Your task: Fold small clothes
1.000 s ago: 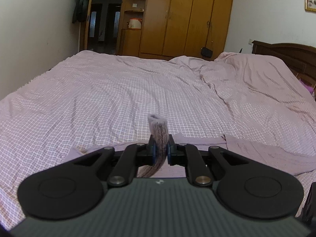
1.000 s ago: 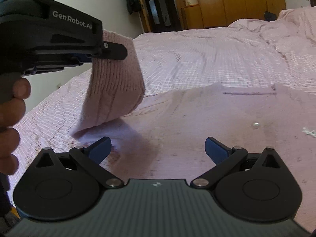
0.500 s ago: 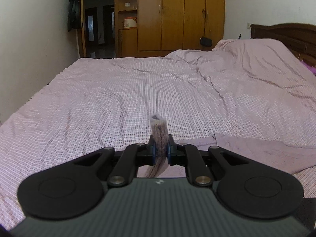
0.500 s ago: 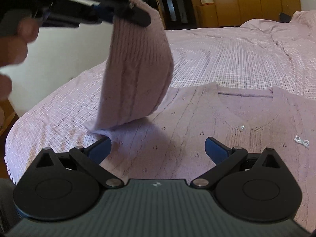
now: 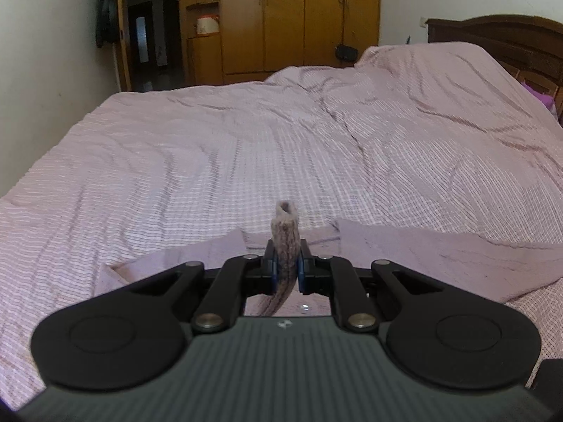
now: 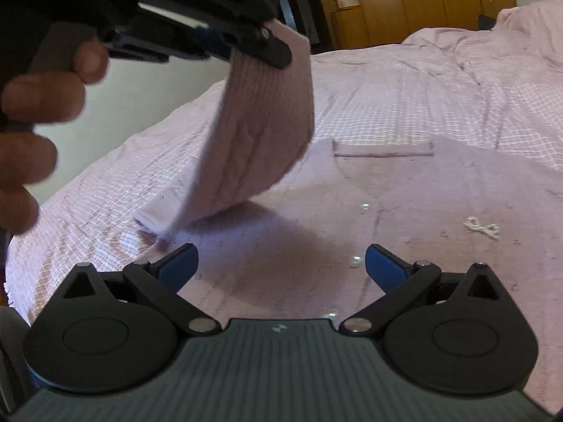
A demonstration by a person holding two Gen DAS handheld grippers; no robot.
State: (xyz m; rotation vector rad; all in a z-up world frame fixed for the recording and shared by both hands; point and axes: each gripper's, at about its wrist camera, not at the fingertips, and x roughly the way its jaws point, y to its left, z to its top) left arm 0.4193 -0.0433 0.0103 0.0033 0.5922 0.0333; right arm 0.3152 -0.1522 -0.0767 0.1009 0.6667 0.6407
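Left gripper [image 5: 285, 270] fingers clamped on pink cardigan [image 6: 404, 211] sleeve [image 6: 260, 133], hanging lengthwise; right gripper [image 6: 279, 263] fingers wide, empty.

garment: small pale lilac knitted cardigan [image 6: 404, 211] with cable pattern
pose: body spread flat, front up, neckline towards the far side of the bed
details: small clear buttons down the middle, a white bow trim on the right chest
sleeve: sleeve [image 6: 260, 133] lifted off the body, cuff [image 5: 285, 232] uppermost, curving down towards the shoulder
surface: rests on a lilac checked bedsheet [image 5: 211, 161]
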